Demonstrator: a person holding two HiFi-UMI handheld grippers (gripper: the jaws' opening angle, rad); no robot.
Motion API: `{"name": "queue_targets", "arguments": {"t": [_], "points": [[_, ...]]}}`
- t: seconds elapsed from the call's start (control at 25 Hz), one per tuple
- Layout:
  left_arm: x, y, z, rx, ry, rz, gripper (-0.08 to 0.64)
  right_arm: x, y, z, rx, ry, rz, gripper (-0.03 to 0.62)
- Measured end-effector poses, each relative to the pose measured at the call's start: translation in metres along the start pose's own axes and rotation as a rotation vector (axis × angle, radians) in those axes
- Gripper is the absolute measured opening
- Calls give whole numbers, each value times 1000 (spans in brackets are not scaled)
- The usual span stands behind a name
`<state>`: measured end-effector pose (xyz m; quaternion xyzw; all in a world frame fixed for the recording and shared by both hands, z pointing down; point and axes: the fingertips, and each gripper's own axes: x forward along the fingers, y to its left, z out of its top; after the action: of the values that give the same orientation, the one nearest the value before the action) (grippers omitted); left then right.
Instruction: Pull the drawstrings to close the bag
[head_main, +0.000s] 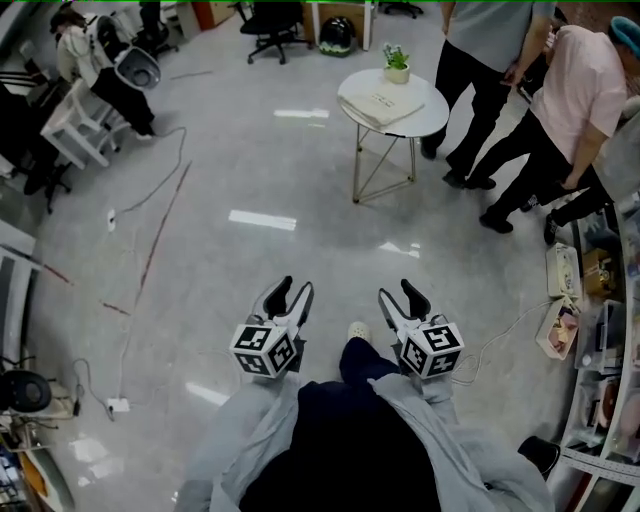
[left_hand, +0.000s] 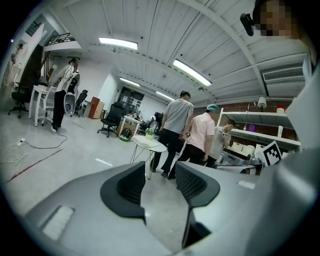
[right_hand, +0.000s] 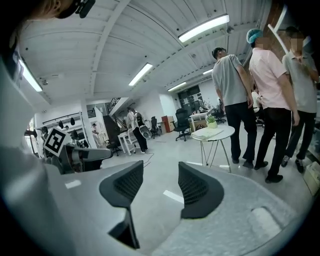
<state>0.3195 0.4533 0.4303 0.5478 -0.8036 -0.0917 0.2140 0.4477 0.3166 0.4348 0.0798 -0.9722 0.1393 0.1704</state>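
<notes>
Both grippers hang over the grey floor in front of the person's body, far from any bag. My left gripper (head_main: 296, 290) (left_hand: 160, 172) is open with only floor showing between its dark ribbed pads. My right gripper (head_main: 397, 291) (right_hand: 161, 172) stands open the same way, also empty. Ahead stands a small round white table (head_main: 430, 120) (left_hand: 159, 146) (right_hand: 226, 132). On it lies a flat folded white cloth thing (head_main: 378, 100), which may be the bag; no drawstrings can be made out. A small potted plant (head_main: 397, 62) stands beside it.
Three people (head_main: 570, 110) stand at the right by the table, next to cluttered shelves (head_main: 600, 330). Cables (head_main: 150, 200) trail across the floor at the left. White desks (head_main: 75, 125) with a person are at the far left, and an office chair (head_main: 272, 25) at the back.
</notes>
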Motion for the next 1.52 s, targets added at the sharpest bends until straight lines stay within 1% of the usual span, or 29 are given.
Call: {"name": "queue_targets", "arguments": {"t": [0.28, 0.48, 0.72, 0.88, 1.04, 1.16, 1.36, 1.52], "points": [[78, 15, 32, 15, -3, 25, 186, 52, -65, 43, 15, -16, 0, 213], [114, 27, 48, 20, -24, 54, 183, 87, -91, 60, 5, -5, 36, 213], [136, 32, 55, -9, -43, 83, 181, 109, -103, 72, -16, 14, 77, 213], [142, 23, 42, -14, -9, 80, 181, 109, -108, 64, 5, 33, 87, 213], [140, 26, 32, -28, 19, 92, 181, 112, -101, 50, 17, 66, 109, 213], [144, 32, 31, -34, 30, 99, 181, 117, -100, 47, 15, 81, 119, 213], [175, 42, 41, -29, 39, 76, 181, 139, -119, 57, 38, 80, 94, 213], [211, 59, 55, -27, 46, 57, 181, 172, -133, 70, 37, 85, 90, 213]]}}
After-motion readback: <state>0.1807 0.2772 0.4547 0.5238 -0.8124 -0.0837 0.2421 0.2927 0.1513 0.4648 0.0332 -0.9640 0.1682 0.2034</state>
